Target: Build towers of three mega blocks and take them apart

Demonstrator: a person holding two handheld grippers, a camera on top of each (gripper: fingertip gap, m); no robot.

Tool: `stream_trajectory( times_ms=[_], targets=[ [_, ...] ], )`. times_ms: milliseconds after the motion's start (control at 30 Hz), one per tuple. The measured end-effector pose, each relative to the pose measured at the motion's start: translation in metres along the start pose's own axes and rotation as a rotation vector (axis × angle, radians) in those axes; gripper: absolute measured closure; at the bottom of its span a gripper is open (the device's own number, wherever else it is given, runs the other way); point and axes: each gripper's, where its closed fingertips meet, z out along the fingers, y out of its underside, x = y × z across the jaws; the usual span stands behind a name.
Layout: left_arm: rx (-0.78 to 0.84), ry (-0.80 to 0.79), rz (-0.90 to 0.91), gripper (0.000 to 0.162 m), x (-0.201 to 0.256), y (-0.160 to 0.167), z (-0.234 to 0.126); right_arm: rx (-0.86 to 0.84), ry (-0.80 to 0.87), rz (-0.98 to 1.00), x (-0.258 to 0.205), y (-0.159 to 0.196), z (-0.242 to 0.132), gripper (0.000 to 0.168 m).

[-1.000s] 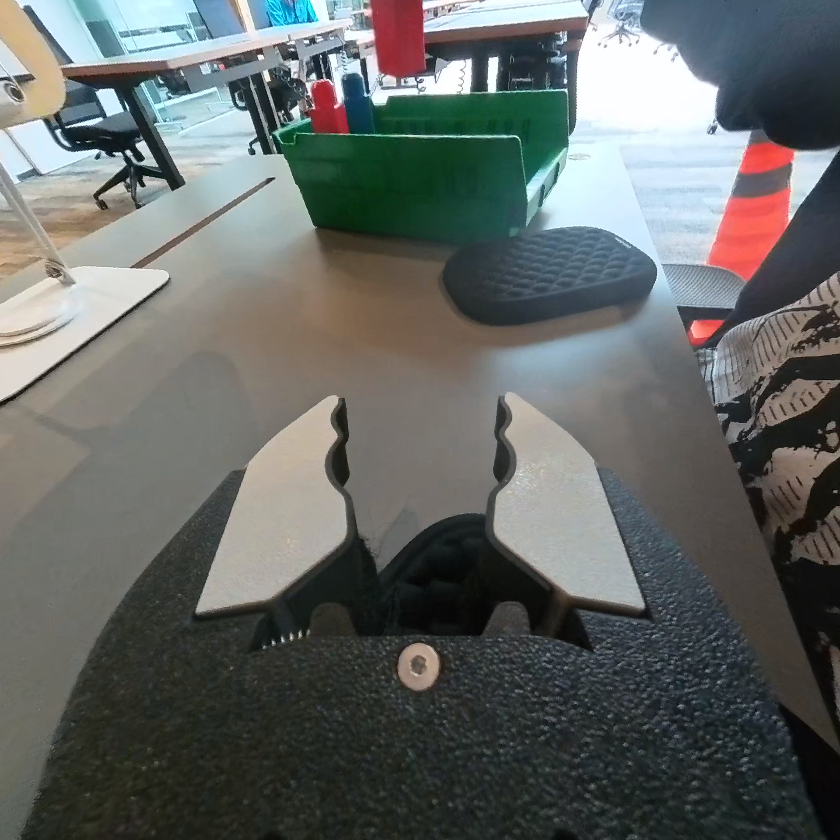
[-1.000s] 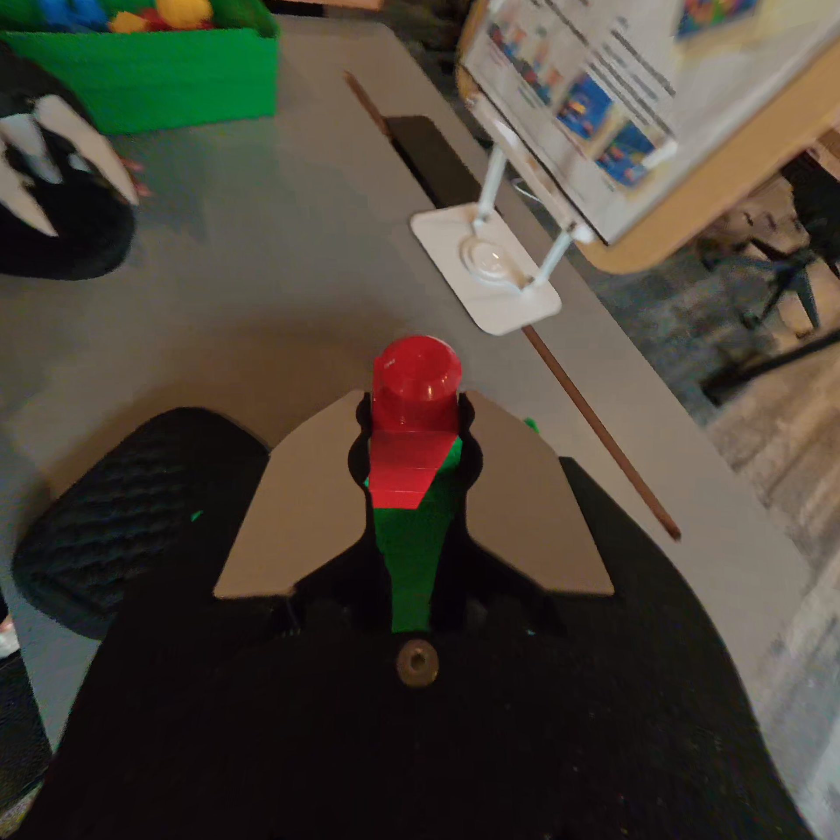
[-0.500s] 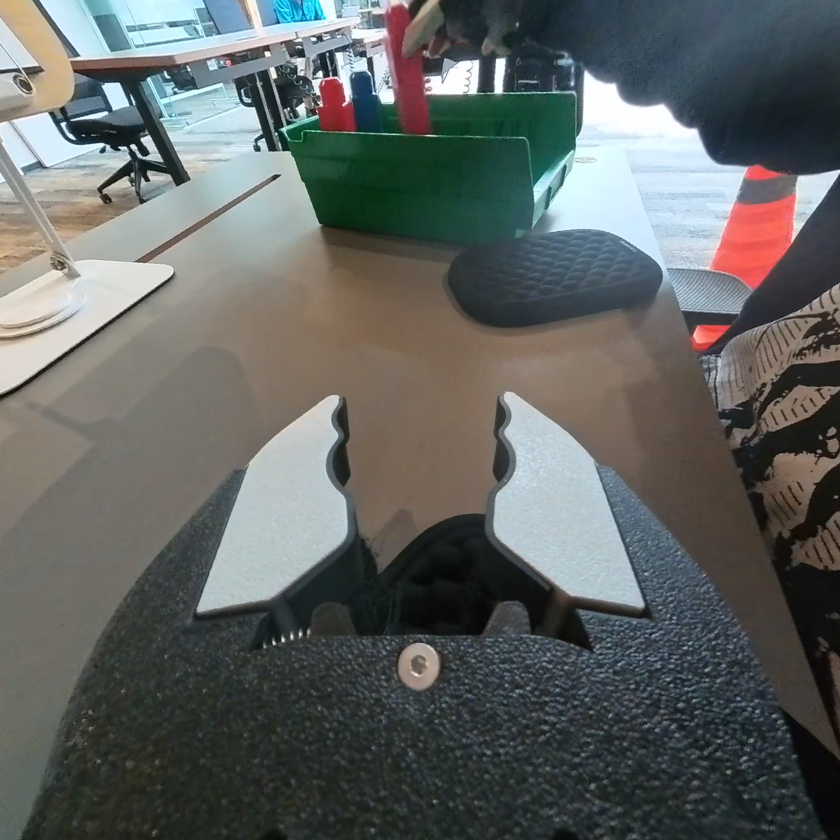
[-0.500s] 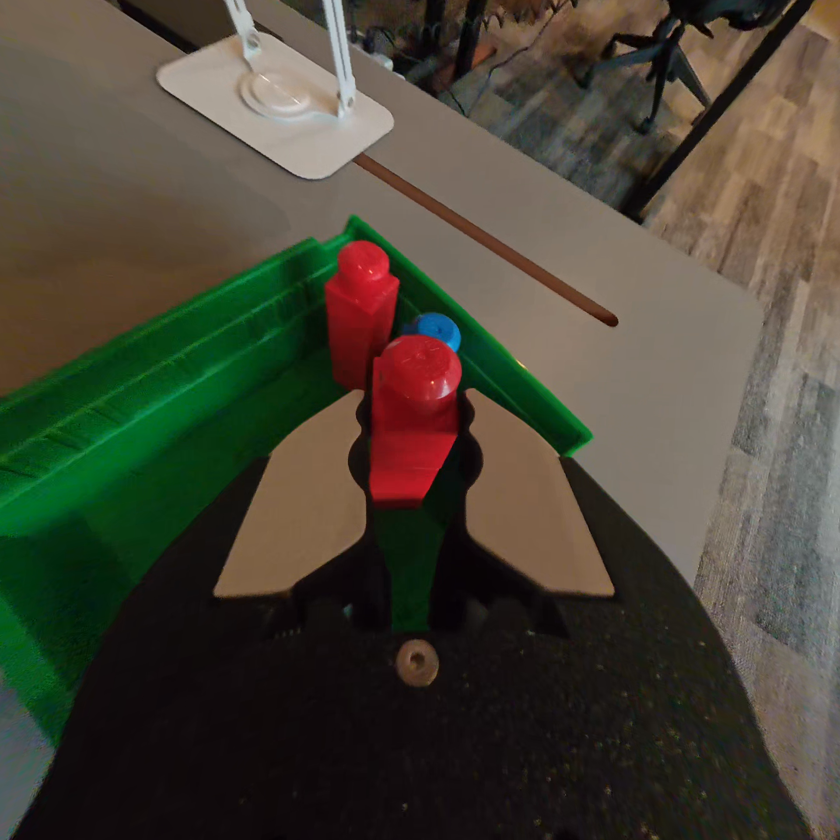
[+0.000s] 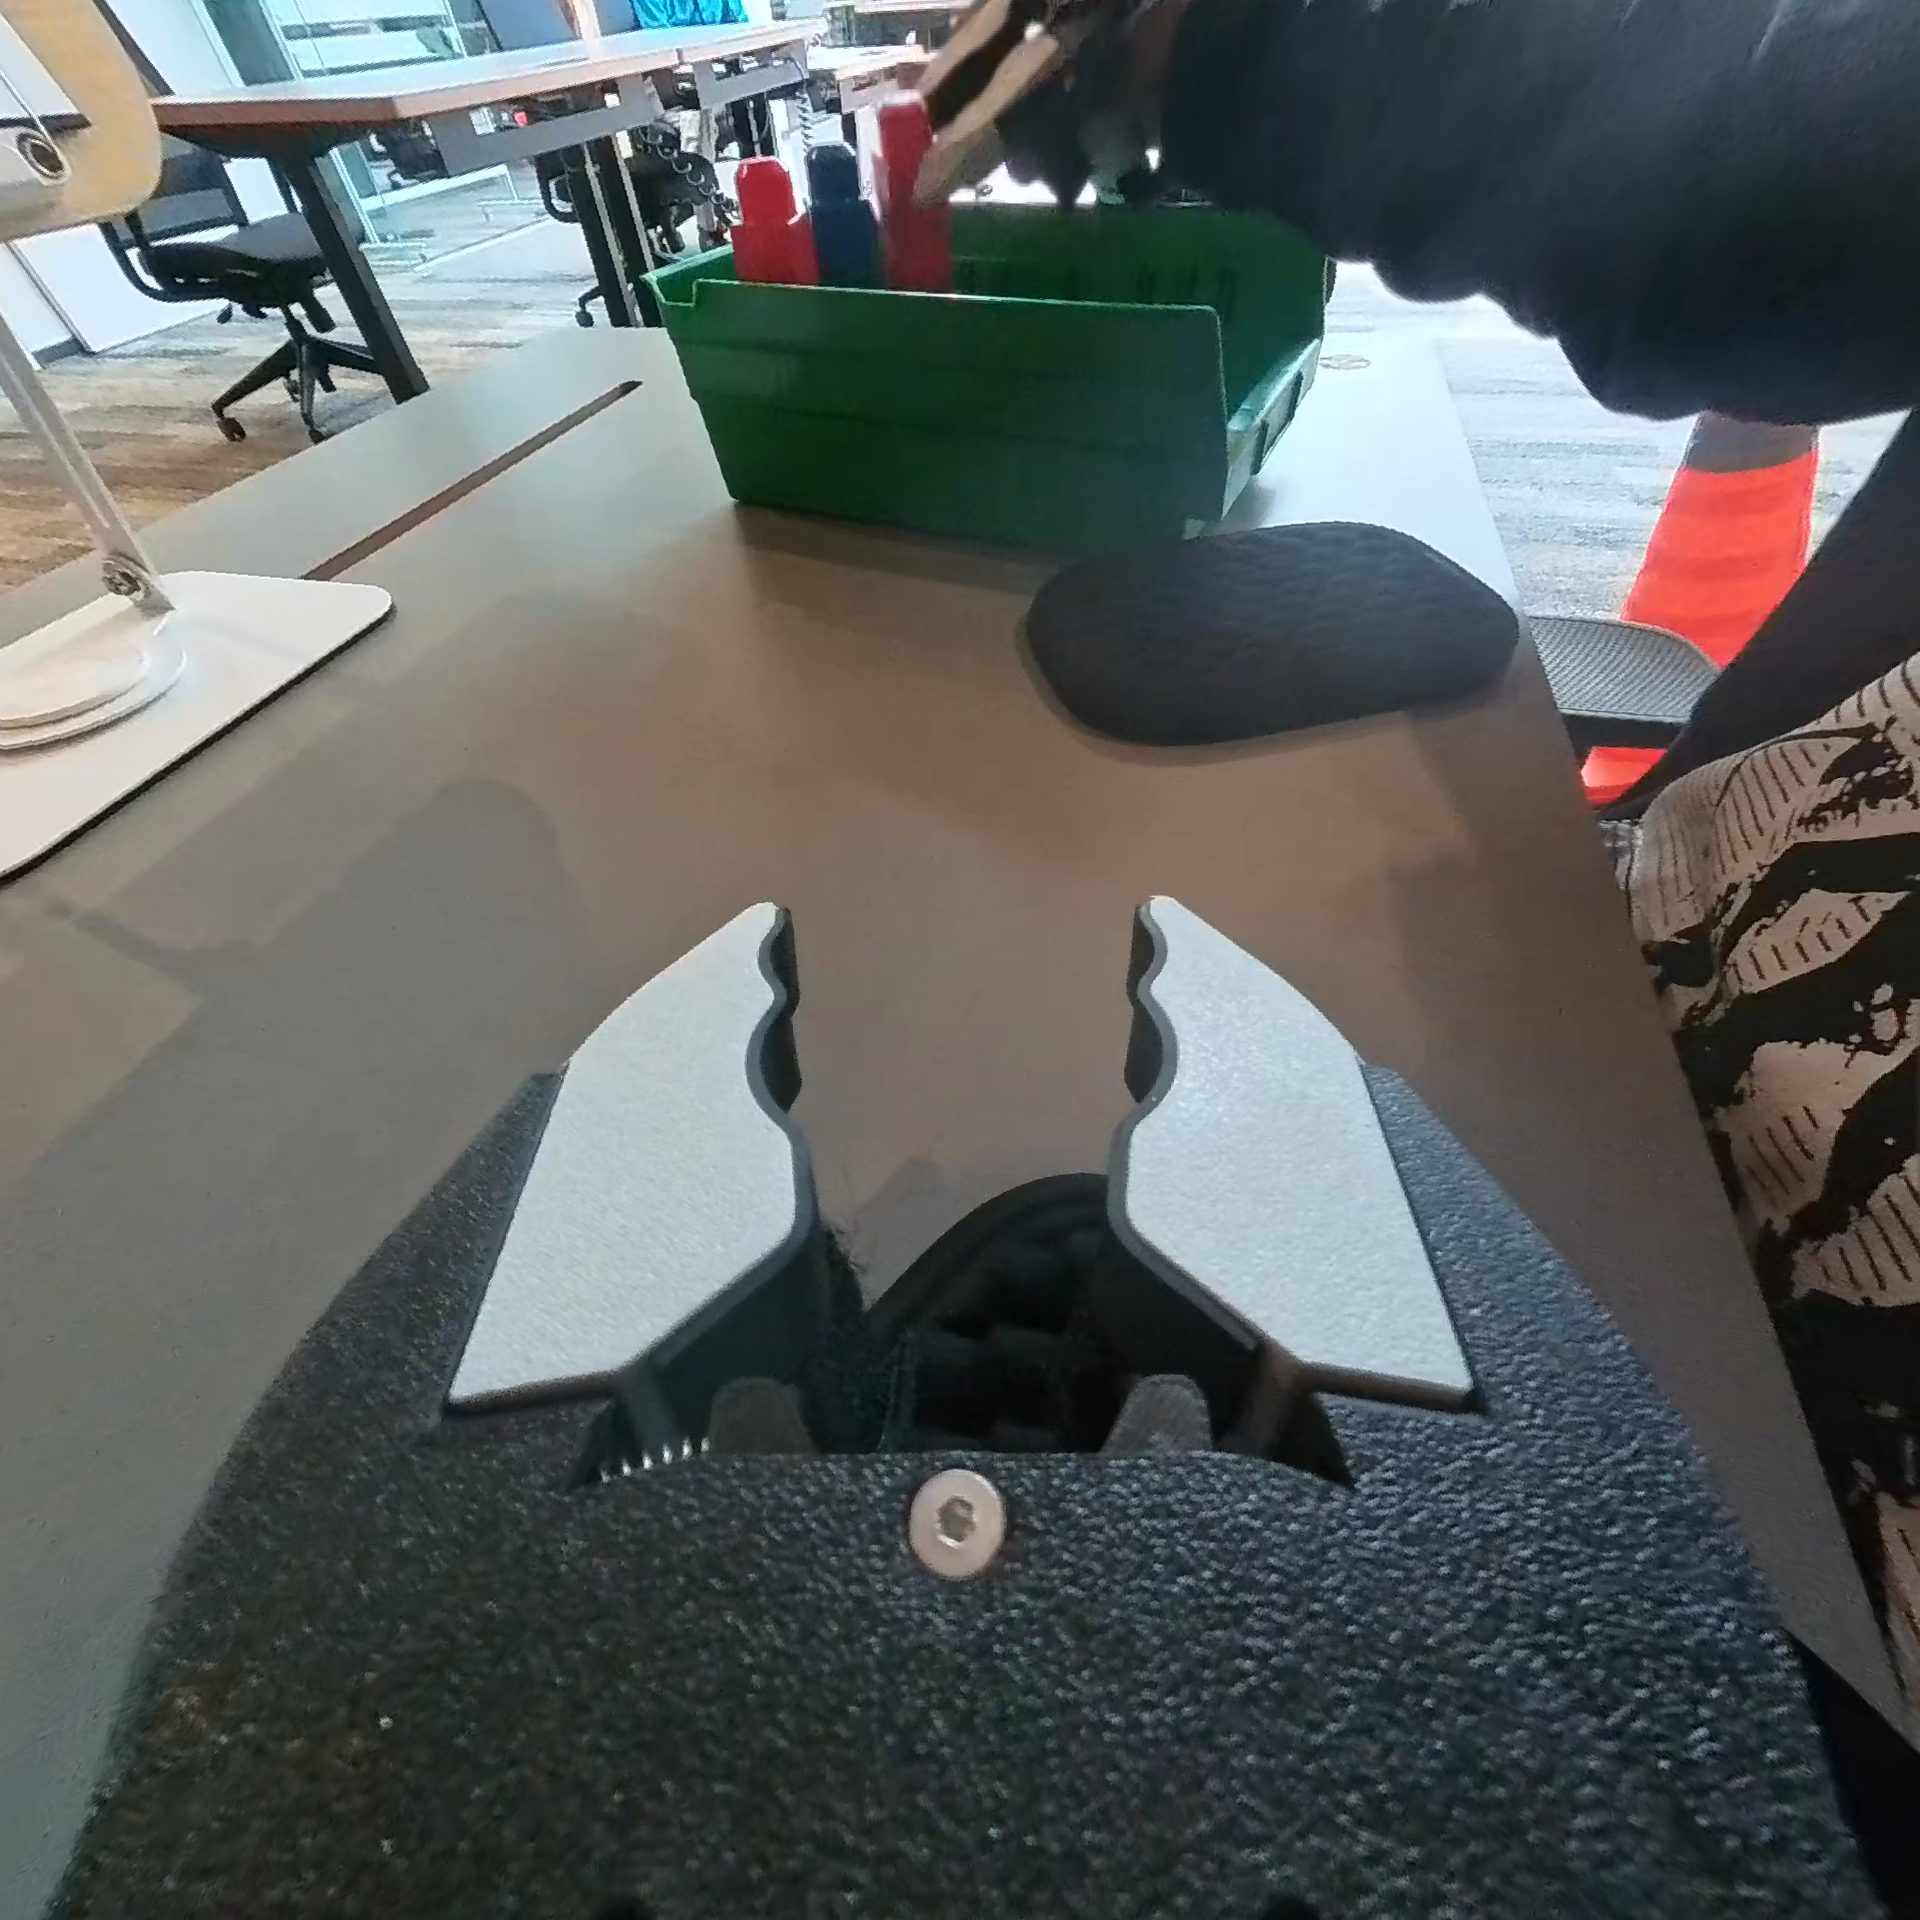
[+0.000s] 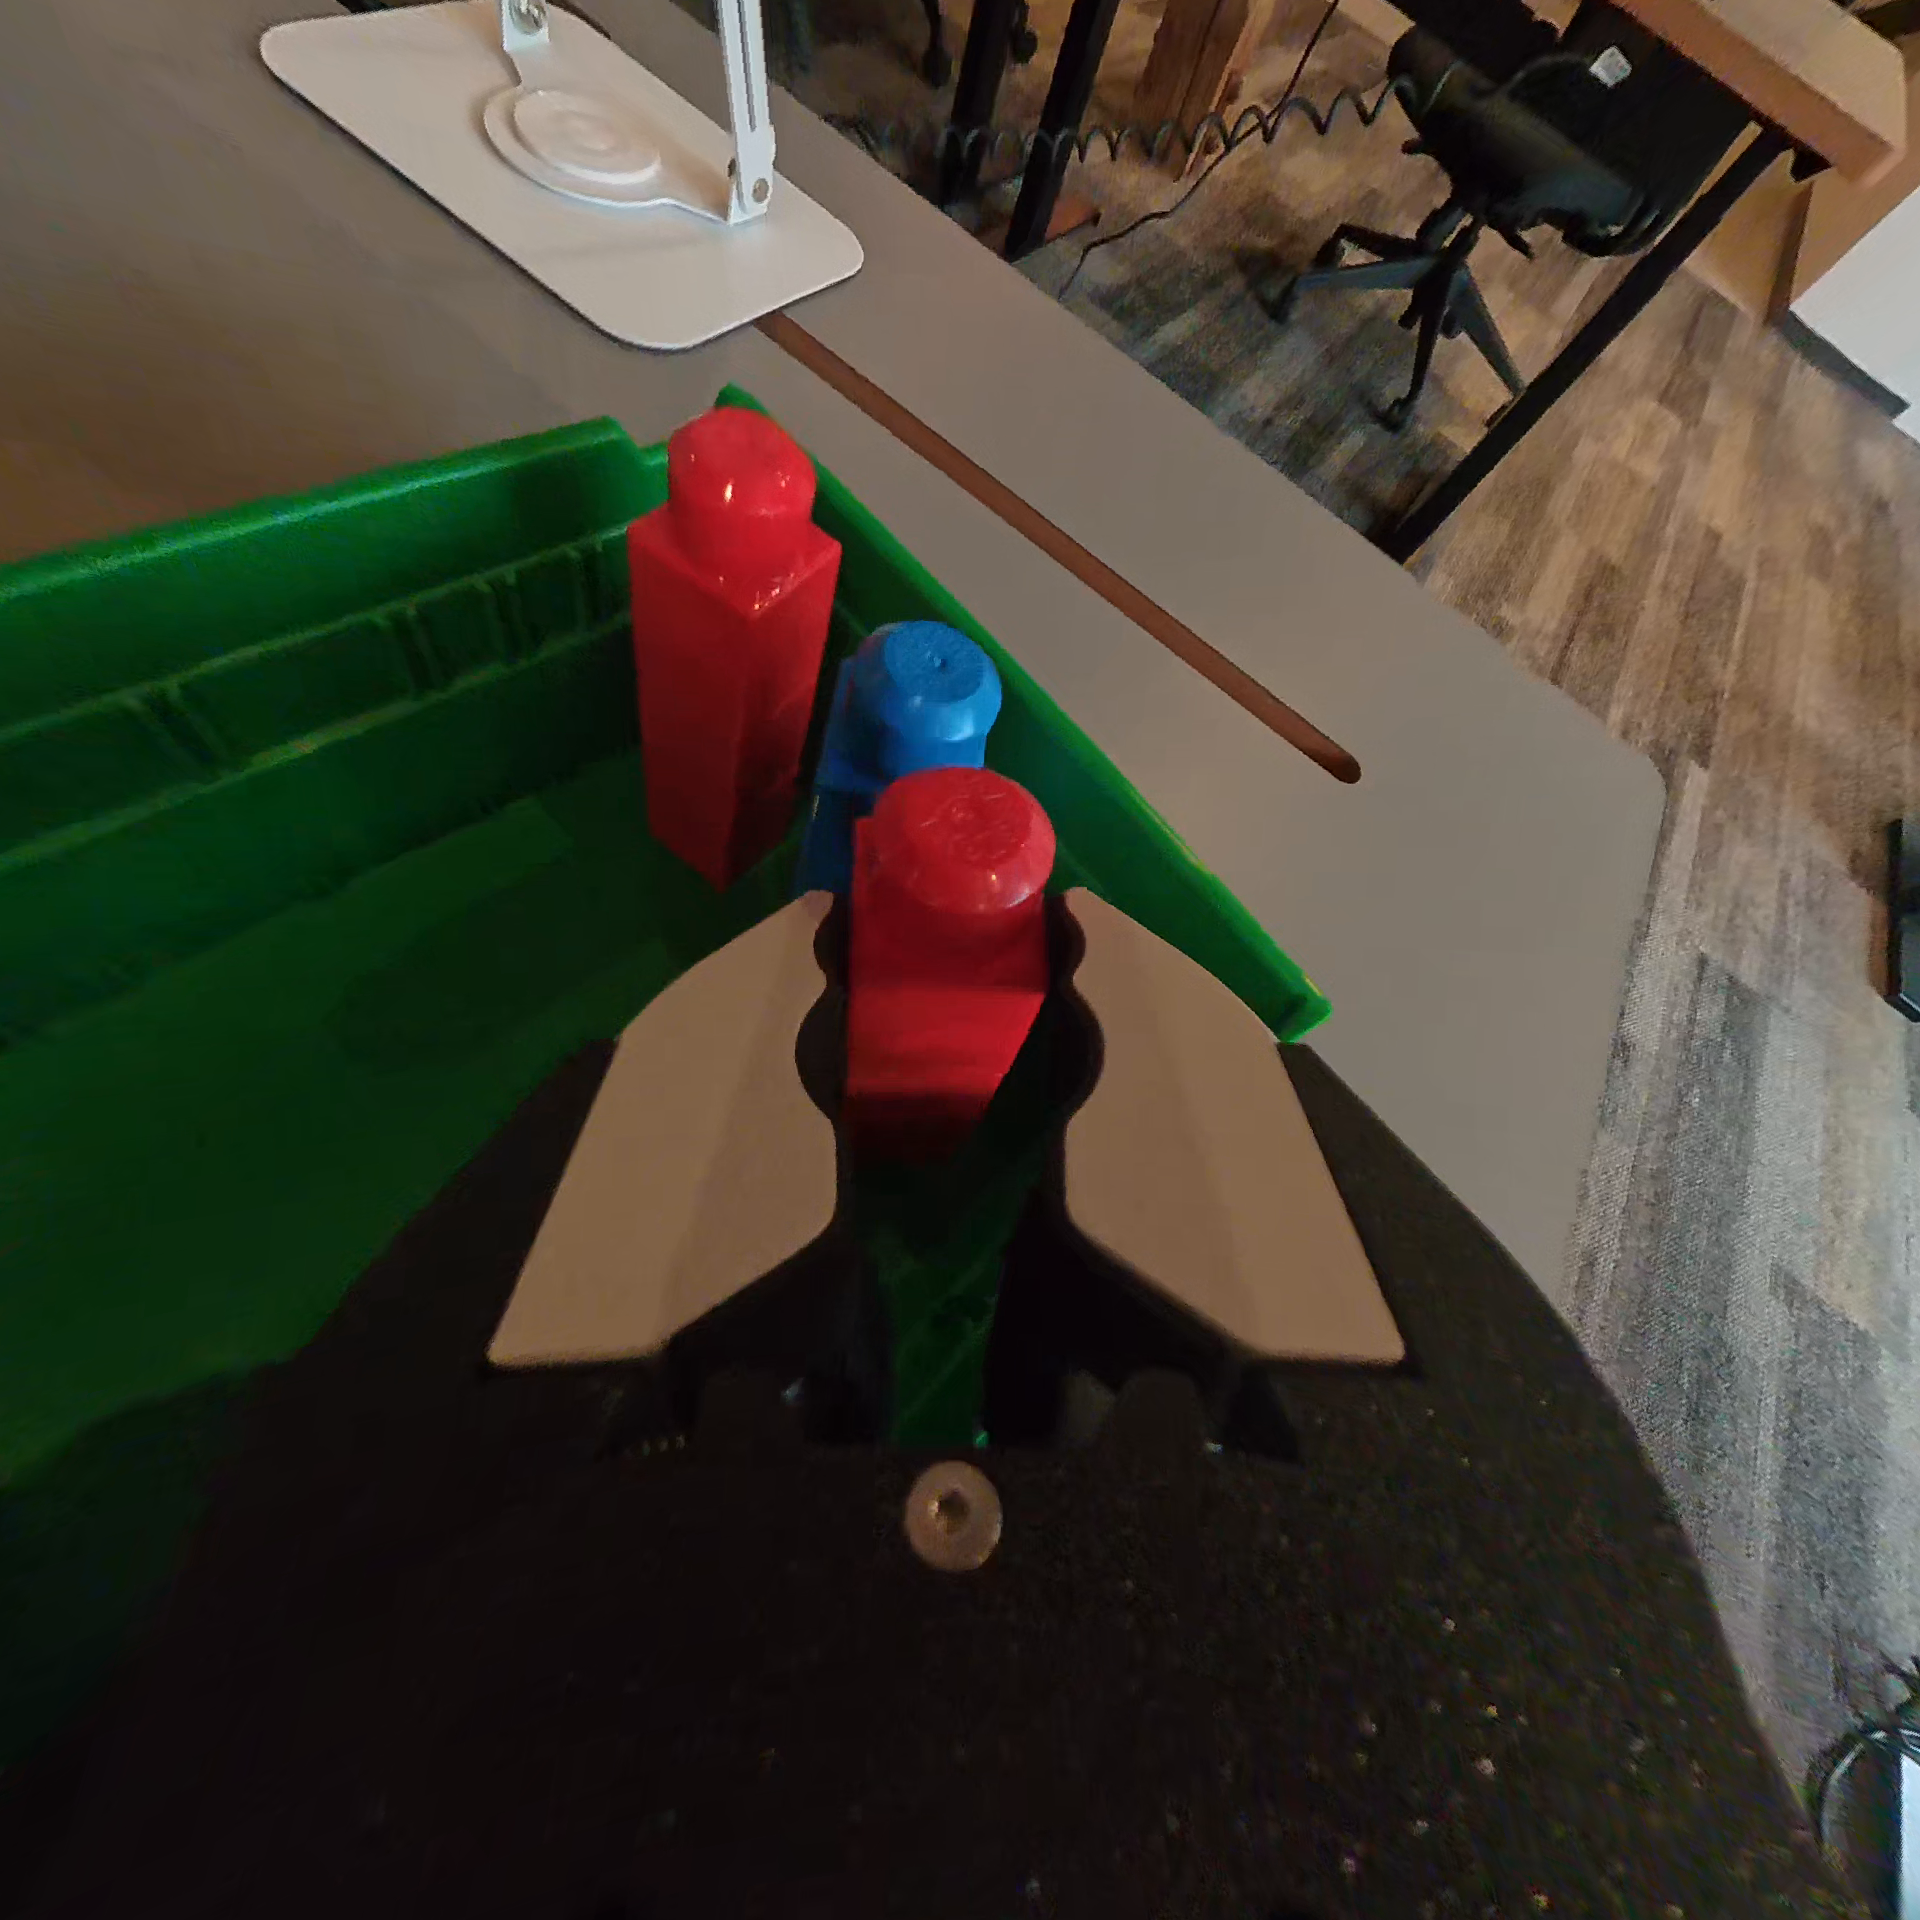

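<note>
Over the green bin (image 6: 312, 665), we have carried our right gripper (image 6: 940, 914), clamped on a red-topped block tower (image 6: 940, 966), down from above the table beside the red (image 6: 732, 644) and blue (image 6: 914, 696) towers, seemingly for storing, while our left gripper (image 5: 961, 935) idles wide and empty.

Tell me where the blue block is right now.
The blue block stands in the far corner of the green bin, between the red tower and the red block held by the right gripper.
</note>
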Motion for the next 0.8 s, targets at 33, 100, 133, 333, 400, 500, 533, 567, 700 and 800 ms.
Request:
stream_trajectory(
  times_ms=[33, 100, 133, 333, 400, 500, 533, 567, 700, 800],
  targets=[
    [-0.001, 0.000, -0.002, 0.101, -0.0001, 0.0002, 0.0000, 0.000, -0.005, -0.003, -0.0014, 0.0015, 0.0007, 0.132],
    [-0.002, 0.001, -0.003, 0.101, -0.0001, 0.0003, 0.0002, -0.001, -0.014, 0.002, -0.0037, 0.0042, 0.0021, 0.132],
    [-0.003, 0.002, -0.002, 0.101, -0.0001, 0.0005, 0.0002, 0.001, -0.015, -0.003, -0.0044, 0.0050, 0.0026, 0.132],
    [-0.014, 0.002, 0.005, 0.101, 0.0006, 0.0017, 0.0014, 0.022, -0.017, 0.006, -0.0053, 0.0060, 0.0038, 0.132],
    [-0.015, 0.003, 0.007, 0.101, 0.0007, 0.0018, 0.0014, 0.011, -0.013, -0.003, -0.0056, 0.0064, 0.0050, 0.132],
    [-0.013, 0.002, 0.006, 0.101, 0.0006, 0.0016, 0.0013, 0.005, -0.011, -0.015, -0.0077, 0.0057, 0.0067, 0.132],
    [-0.012, 0.002, 0.006, 0.101, 0.0006, 0.0015, 0.0013, 0.006, -0.011, -0.013, -0.0081, 0.0055, 0.0066, 0.132],
    [-0.012, 0.002, 0.007, 0.101, 0.0006, 0.0014, 0.0012, 0.009, -0.004, -0.014, -0.0075, 0.0048, 0.0068, 0.131],
    [-0.011, 0.001, 0.010, 0.101, 0.0007, 0.0012, 0.0012, -0.007, 0.031, -0.012, -0.0031, 0.0065, 0.0066, 0.114],
    [-0.011, 0.001, 0.009, 0.101, 0.0006, 0.0014, 0.0012, -0.005, 0.019, -0.013, -0.0065, 0.0054, 0.0062, 0.115]
  ],
)
